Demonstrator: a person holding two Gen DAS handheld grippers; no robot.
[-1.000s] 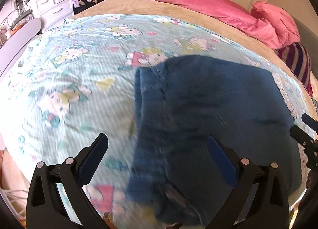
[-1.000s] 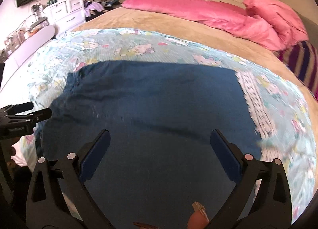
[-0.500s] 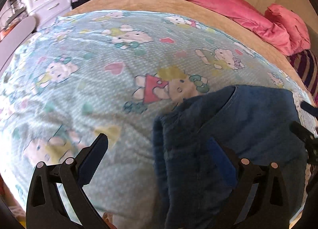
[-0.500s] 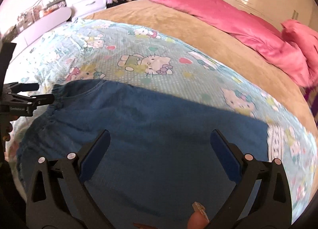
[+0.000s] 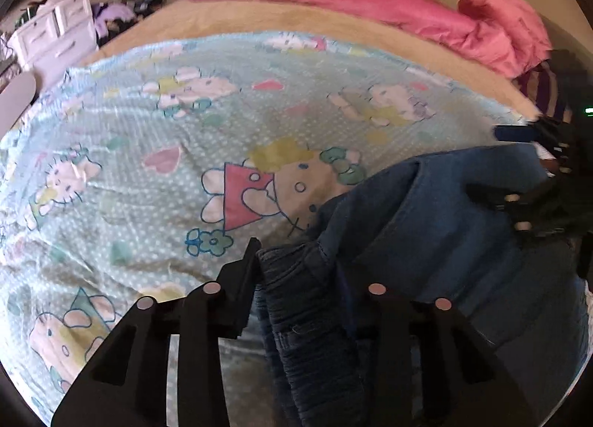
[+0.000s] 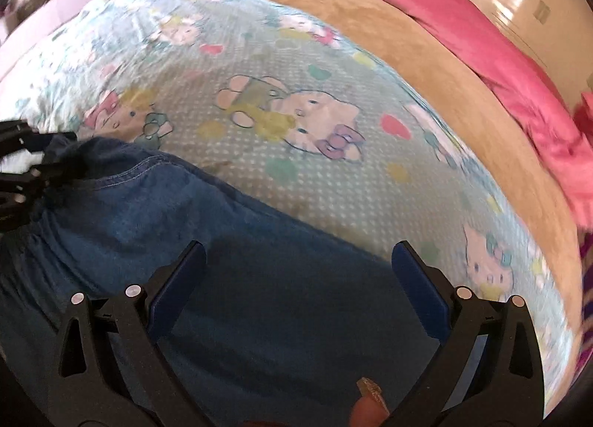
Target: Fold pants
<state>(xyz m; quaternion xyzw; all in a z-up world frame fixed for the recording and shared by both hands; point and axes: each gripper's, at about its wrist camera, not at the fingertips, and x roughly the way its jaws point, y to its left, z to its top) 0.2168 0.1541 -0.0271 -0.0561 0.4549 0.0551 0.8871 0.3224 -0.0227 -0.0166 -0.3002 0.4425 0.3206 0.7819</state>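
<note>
- Denim, dark blue: soft pair of pants (image 6: 259,278) lying on the light-blue cartoon-print bedsheet (image 6: 259,130) at the bed's near edge.
- Left gripper (image 5: 296,271) has just been closing; its jaws now pinch the gathered waistband, fabric bunched between them.
- Right gripper (image 6: 296,267) stands wide, hovering over flat cloth, holding nothing.
- Judged limp, moderately heavy, not slippery; thick seams and hems offer the firmest hold.

Both fisheye views look steeply down along their own fingers, close above the bed (image 5: 229,19). The left wrist view sits at the pants' (image 5: 463,241) gathered end, the right wrist view further along; both share the cartoon sheet (image 6: 259,123) and pink pillows (image 6: 463,26).
</note>
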